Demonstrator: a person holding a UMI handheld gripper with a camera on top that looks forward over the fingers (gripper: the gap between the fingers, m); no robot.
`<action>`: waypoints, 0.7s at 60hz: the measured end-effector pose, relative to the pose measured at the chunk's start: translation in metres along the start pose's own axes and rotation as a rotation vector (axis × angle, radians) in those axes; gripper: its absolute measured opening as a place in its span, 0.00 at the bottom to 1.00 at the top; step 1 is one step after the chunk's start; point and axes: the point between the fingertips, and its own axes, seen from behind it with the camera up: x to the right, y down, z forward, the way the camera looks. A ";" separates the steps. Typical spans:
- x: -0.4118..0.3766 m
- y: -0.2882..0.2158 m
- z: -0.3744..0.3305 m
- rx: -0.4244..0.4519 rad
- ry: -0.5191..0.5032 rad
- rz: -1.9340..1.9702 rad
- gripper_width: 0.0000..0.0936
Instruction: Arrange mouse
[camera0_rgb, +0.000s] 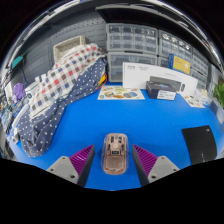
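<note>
A beige, translucent-looking mouse (114, 153) lies on the blue table (120, 118), its length along the fingers. My gripper (113, 163) is open around it. The mouse stands between the two purple pads (82, 158) with a narrow gap of blue table showing on each side. Its near end is hidden below the gripper body.
A heap of plaid and dotted cloth (58, 88) covers the table's left side. A black mat (199, 144) lies at the right. A printed sheet (120, 92), a small dark box (165, 94) and white boxes (150, 70) stand at the back, below wall drawers.
</note>
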 end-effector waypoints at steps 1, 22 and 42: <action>0.000 0.000 0.002 -0.009 0.002 0.000 0.77; 0.008 0.000 0.010 -0.055 0.010 -0.025 0.37; 0.053 -0.080 -0.052 0.041 -0.058 -0.100 0.37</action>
